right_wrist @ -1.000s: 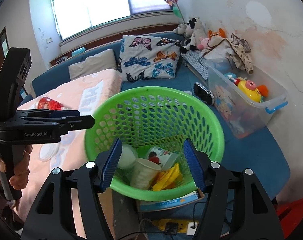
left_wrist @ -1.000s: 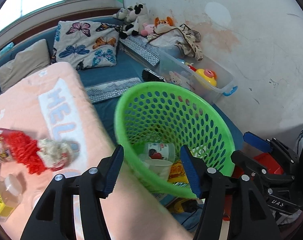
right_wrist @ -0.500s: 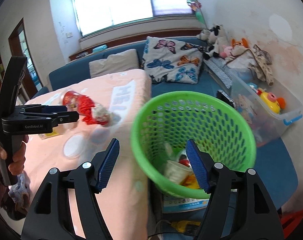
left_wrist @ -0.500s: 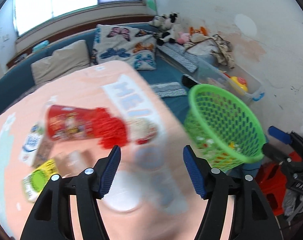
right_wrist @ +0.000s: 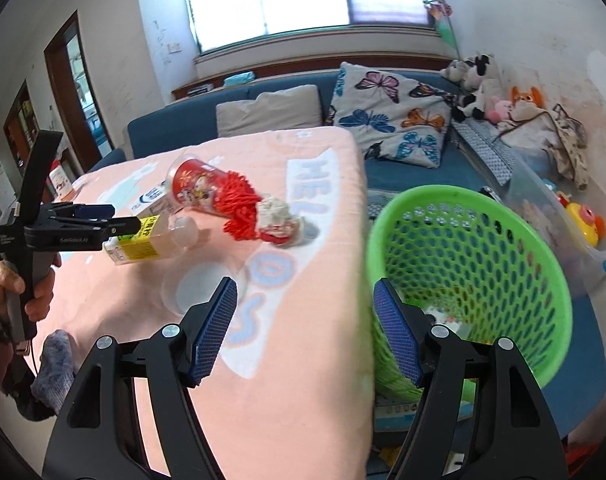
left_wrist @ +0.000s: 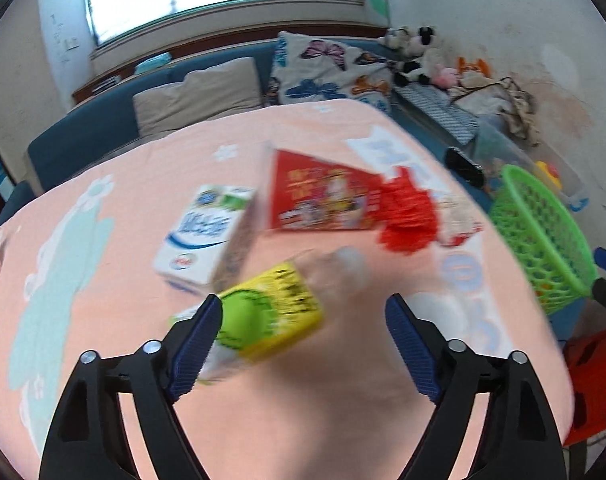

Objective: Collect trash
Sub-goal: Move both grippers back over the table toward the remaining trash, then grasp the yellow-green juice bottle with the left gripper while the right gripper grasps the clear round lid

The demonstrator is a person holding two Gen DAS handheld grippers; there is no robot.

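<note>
On the peach table cloth (left_wrist: pixel 115 184) lie a clear bottle with a yellow label (left_wrist: pixel 271 312) (right_wrist: pixel 143 240), a white milk carton (left_wrist: pixel 203 236), a red printed cup (left_wrist: pixel 319 196) (right_wrist: pixel 199 188) with red fringe (right_wrist: pixel 243 208), crumpled paper (right_wrist: pixel 279 216) and a clear lid (right_wrist: pixel 199 288). My left gripper (left_wrist: pixel 303 344) (right_wrist: pixel 119 218) hovers just over the bottle, its jaws opening, pads not pressing on it. My right gripper (right_wrist: pixel 307 332) stands open over the table's right edge, nothing between its fingers. The green basket (right_wrist: pixel 463 264) (left_wrist: pixel 543 236) with trash inside stands beside the table.
A blue sofa (right_wrist: pixel 175 120) with a butterfly cushion (right_wrist: pixel 387 116) runs behind the table. A clear toy bin (right_wrist: pixel 559 208) and stuffed animals (right_wrist: pixel 475 80) line the right wall. A person's hand (right_wrist: pixel 27 292) holds the left gripper; a grey cloth (right_wrist: pixel 55 364) lies below it.
Both grippers swung left, away from the basket and over the table. The left jaws spread wider and now frame the yellow-label bottle. The view is blurred by motion.
</note>
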